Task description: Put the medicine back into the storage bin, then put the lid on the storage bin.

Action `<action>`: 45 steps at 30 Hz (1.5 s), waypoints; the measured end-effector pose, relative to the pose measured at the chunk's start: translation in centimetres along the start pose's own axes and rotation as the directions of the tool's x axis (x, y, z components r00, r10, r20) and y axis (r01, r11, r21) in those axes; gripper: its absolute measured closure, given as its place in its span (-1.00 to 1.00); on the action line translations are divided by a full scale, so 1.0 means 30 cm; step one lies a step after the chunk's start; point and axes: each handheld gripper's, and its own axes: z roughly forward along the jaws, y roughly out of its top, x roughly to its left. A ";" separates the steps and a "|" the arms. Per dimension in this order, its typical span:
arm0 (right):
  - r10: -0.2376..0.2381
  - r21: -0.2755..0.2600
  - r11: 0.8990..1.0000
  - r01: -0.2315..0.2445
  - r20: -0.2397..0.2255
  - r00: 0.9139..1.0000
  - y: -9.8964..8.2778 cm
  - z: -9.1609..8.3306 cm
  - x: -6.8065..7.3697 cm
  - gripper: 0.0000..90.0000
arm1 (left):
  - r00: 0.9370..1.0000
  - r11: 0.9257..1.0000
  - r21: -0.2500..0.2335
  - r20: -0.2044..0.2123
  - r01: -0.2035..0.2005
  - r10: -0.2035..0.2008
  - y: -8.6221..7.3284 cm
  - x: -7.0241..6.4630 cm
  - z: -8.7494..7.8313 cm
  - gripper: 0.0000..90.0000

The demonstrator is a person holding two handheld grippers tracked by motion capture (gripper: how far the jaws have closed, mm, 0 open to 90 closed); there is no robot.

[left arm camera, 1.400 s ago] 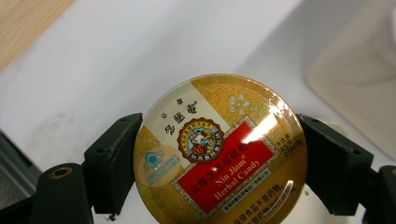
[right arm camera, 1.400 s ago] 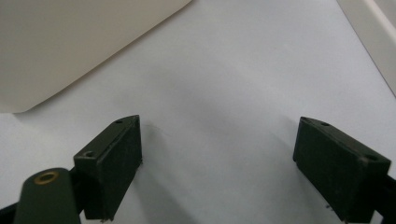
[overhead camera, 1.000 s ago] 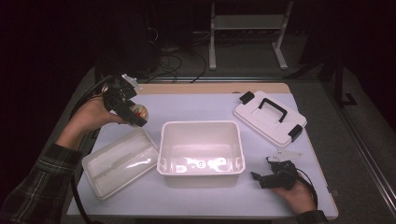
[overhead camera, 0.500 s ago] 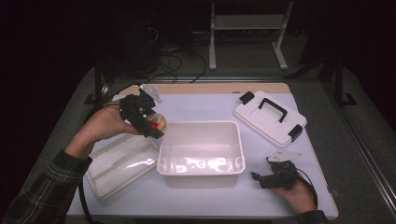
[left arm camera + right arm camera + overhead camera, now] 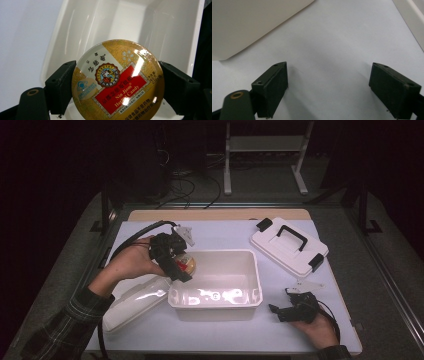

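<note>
My left gripper (image 5: 180, 265) is shut on a round gold and red candy tin (image 5: 187, 264) and holds it over the left end of the open white bin (image 5: 216, 292). In the left gripper view the tin (image 5: 118, 81) sits clamped between both black jaws, its label facing the camera, with the bin's inside (image 5: 155, 30) below it. My right gripper (image 5: 285, 310) rests on the table to the right of the bin, open. Between its jaws the right gripper view has only bare white table (image 5: 332, 62), with the bin's wall (image 5: 249, 22) at the upper left.
A white lid with a black handle and clips (image 5: 290, 245) lies at the back right of the table. Another white lid (image 5: 135, 302) lies tilted against the bin's left side. A small white scrap (image 5: 307, 283) lies near the right gripper. The table's edges fall off into dark floor.
My left gripper has carried the candy tin rightward and nearer, from beyond the left lid to over the bin's left end. The right gripper has stayed still.
</note>
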 end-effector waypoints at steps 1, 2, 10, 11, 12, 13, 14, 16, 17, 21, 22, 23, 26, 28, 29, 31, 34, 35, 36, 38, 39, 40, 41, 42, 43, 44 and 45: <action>0.000 0.000 1.000 0.000 0.000 1.000 0.000 0.000 0.000 -0.67 | 1.000 1.000 0.003 0.003 -0.003 0.003 0.003 -0.002 0.012 -0.56; 0.000 0.000 1.000 0.000 0.000 1.000 0.000 0.000 0.000 -0.67 | 1.000 1.000 0.009 0.006 -0.009 0.009 0.006 -0.004 0.027 -0.56; 0.001 0.000 1.000 -0.001 0.000 1.000 0.000 0.000 0.000 -0.67 | 1.000 0.999 0.047 0.016 -0.024 0.023 0.010 -0.005 0.105 -0.56; -0.001 0.000 1.000 0.001 0.000 1.000 0.000 0.000 0.000 -0.67 | 1.000 0.998 0.053 0.017 -0.026 0.025 0.008 -0.004 0.113 -0.56; -0.001 0.000 1.000 0.001 0.000 1.000 0.000 0.000 0.000 -0.67 | 1.000 0.998 0.060 0.014 -0.029 0.028 0.006 -0.003 0.121 -0.56; 0.000 0.001 1.000 0.000 -0.001 1.000 0.000 0.000 0.000 -0.67 | 0.999 0.997 0.069 0.015 -0.030 0.029 0.004 -0.003 0.129 -0.56; -0.001 0.000 1.000 0.001 0.000 1.000 0.000 0.000 0.000 -0.67 | 1.000 0.997 0.073 0.011 -0.030 0.029 0.001 -0.002 0.136 -0.56; 0.000 -0.001 1.000 0.000 -0.001 1.000 0.000 0.000 0.000 -0.67 | 1.000 0.996 0.080 0.009 -0.029 0.028 -0.005 0.000 0.145 -0.56; 0.000 -0.001 1.000 0.000 -0.001 1.000 0.000 0.000 0.000 -0.67 | 1.000 0.996 0.082 0.007 -0.028 0.027 -0.008 0.001 0.148 -0.56; -0.001 -0.001 1.000 0.001 -0.001 1.000 0.000 0.000 0.000 -0.67 | 1.000 0.996 0.081 0.003 -0.028 0.028 -0.016 0.005 0.152 -0.57; 0.000 -0.001 1.000 0.000 -0.001 1.000 0.000 0.000 -0.001 -0.67 | 1.000 0.996 0.079 0.002 -0.029 0.028 -0.017 0.004 0.154 -0.56; -0.001 -0.001 1.000 0.001 0.000 1.000 0.000 0.000 0.000 -0.67 | 1.000 0.996 0.079 0.001 -0.029 0.029 -0.018 0.004 0.156 -0.57; -0.002 -0.002 1.000 0.002 0.000 1.000 0.000 0.001 -0.001 -0.67 | 1.000 0.996 0.080 0.002 -0.026 0.026 -0.021 0.003 0.162 -0.57; -0.002 -0.002 1.000 0.002 0.000 1.000 0.000 0.001 -0.001 -0.67 | 1.000 0.996 0.081 0.004 -0.029 0.029 -0.023 0.005 0.165 -0.57; -0.002 -0.002 1.000 0.002 0.000 1.000 0.000 0.000 -0.001 -0.67 | 1.000 0.996 0.081 0.005 -0.029 0.029 -0.023 0.005 0.165 -0.57; -0.002 -0.002 1.000 0.002 0.000 1.000 0.000 0.001 -0.001 -0.67 | 1.000 0.996 0.079 0.006 -0.029 0.028 -0.024 0.006 0.164 -0.57; -0.001 -0.002 1.000 0.001 0.000 1.000 0.000 0.000 -0.001 -0.67 | 0.999 0.996 0.080 0.007 -0.035 0.034 -0.025 0.004 0.165 -0.57; -0.001 -0.001 1.000 0.001 0.000 1.000 0.000 0.000 -0.001 -0.67 | 0.999 0.996 0.083 0.007 -0.035 0.035 -0.025 0.004 0.167 -0.58; 0.000 -0.001 1.000 0.000 0.000 1.000 0.000 0.000 0.000 -0.67 | 0.999 0.996 0.082 0.007 -0.036 0.035 -0.025 0.003 0.167 -0.59; -0.002 -0.002 1.000 0.002 0.000 1.000 0.000 0.000 -0.001 -0.67 | 1.000 0.997 0.066 0.002 -0.030 0.030 -0.025 0.004 0.160 -0.61; -0.002 -0.002 1.000 0.002 0.000 1.000 0.000 0.000 -0.001 -0.67 | 1.000 0.998 0.061 -0.002 -0.031 0.031 -0.024 0.006 0.154 -0.61; -0.001 -0.001 1.000 0.001 0.000 1.000 0.000 0.000 0.000 -0.67 | 1.000 0.998 0.054 -0.003 -0.029 0.030 -0.024 0.007 0.149 -0.61; -0.001 -0.002 1.000 0.001 0.000 1.000 0.000 0.000 0.000 -0.67 | 1.000 0.998 0.052 -0.006 -0.029 0.029 -0.024 0.007 0.142 -0.61; 0.000 0.000 1.000 0.000 0.000 1.000 0.000 0.000 -0.001 -0.67 | 1.000 0.999 0.047 -0.006 -0.026 0.027 -0.024 0.006 0.135 -0.61; -0.001 -0.001 1.000 0.001 0.000 1.000 0.000 0.000 0.000 -0.67 | 1.000 0.999 0.038 -0.008 -0.027 0.027 -0.026 0.004 0.124 -0.61; 0.001 0.000 1.000 -0.001 -0.001 1.000 0.000 0.000 0.000 -0.67 | 1.000 0.999 0.032 -0.012 -0.027 0.027 -0.027 0.003 0.113 -0.61; -0.001 0.000 1.000 0.001 0.000 1.000 0.000 0.000 0.000 -0.67 | 1.000 1.000 0.021 -0.013 -0.021 0.021 -0.029 0.001 0.105 -0.61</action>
